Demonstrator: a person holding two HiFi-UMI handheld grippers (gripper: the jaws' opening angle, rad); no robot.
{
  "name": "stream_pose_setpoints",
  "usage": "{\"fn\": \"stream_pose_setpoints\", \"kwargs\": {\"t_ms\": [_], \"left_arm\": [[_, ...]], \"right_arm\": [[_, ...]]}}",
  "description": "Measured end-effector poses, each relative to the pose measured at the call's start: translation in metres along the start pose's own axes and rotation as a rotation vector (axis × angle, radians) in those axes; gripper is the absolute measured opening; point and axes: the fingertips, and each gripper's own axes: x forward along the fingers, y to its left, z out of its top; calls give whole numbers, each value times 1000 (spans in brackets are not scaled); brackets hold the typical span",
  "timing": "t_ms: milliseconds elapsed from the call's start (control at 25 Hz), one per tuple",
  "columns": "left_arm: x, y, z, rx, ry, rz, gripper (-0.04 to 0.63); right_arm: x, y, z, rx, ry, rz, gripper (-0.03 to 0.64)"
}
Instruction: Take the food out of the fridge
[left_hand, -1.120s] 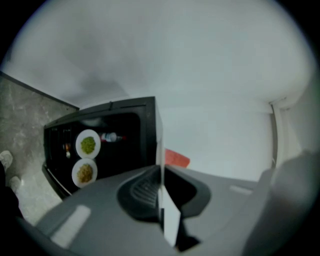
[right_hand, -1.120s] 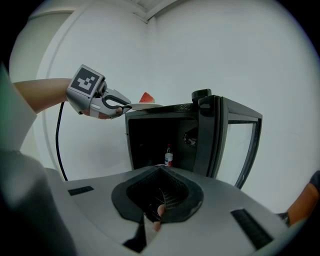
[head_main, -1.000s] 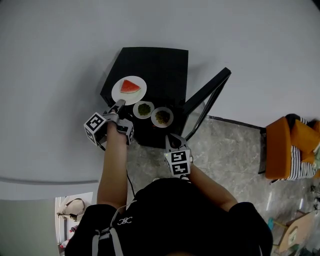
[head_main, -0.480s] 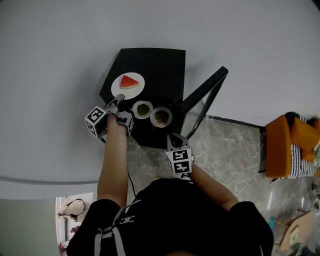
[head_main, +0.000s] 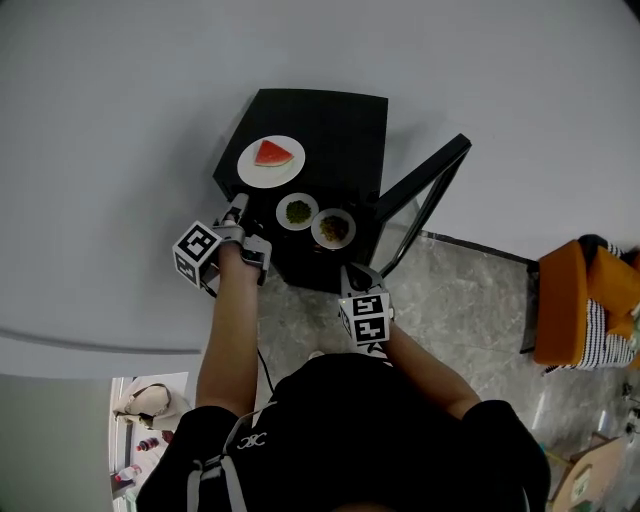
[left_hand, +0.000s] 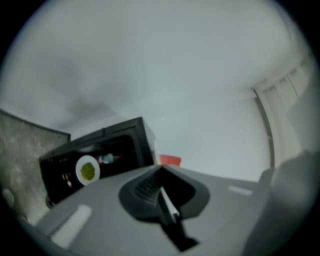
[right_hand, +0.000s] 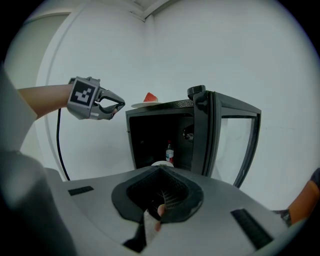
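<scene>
Biggest thing in view was the grey stone floor (head_main: 470, 310) on the right, then the person (head_main: 350, 430) in a black top at the near edge, both arms reaching out. Past them a small black fridge (head_main: 330, 125) sat against the white wall, with its glass door (head_main: 420, 195) swung wide open to the right. Way off at the right edge there was an orange thing (head_main: 575, 295) with striped cloth, couldn't tell what it was.

The left gripper (head_main: 238, 206) was up level with the fridge top at its near left corner. Its jaws had just finished closing and were pinched together with nothing in them, tip close to the plate but not touching it. The right gripper (head_main: 357, 272) hung in front of the open fridge pointing in, jaws together too and not on any food.

Food-wise, a white plate (head_main: 255, 172) sat on top of the fridge with a watermelon slice (head_main: 273, 153) on it. Inside the open fridge were a left dish (head_main: 297, 211) of green stuff and a right dish (head_main: 333, 228) of brownish-green stuff side by side, plus a little bottle (right_hand: 170, 152) standing further back
</scene>
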Motion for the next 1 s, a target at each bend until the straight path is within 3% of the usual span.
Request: {"fn": "stream_pose_setpoints", "kwargs": {"t_ms": [160,320,440,560,760,1000], "left_arm": [[-21,5,-12,316,48,34,-2],[-41,-1,-33,785,100,88,-3],[-53,-8,-56,986,142,78,-2],[-68,-8,-77,1092,163,78,-2],[-91,-10,-103,1223,101,70,-2],[-100,13,-127,1219,154,76,-2]], "right_arm": [[4,11,2,-8,1,34,-6],[7,20,8,10,1,74,-6],[6,25,19,95,-3,119,-6],[4,31,35,109,-42,148,-6],[-1,40,56,96,-109,193,-6],[0,45,54,44,-105,193,-6]]}}
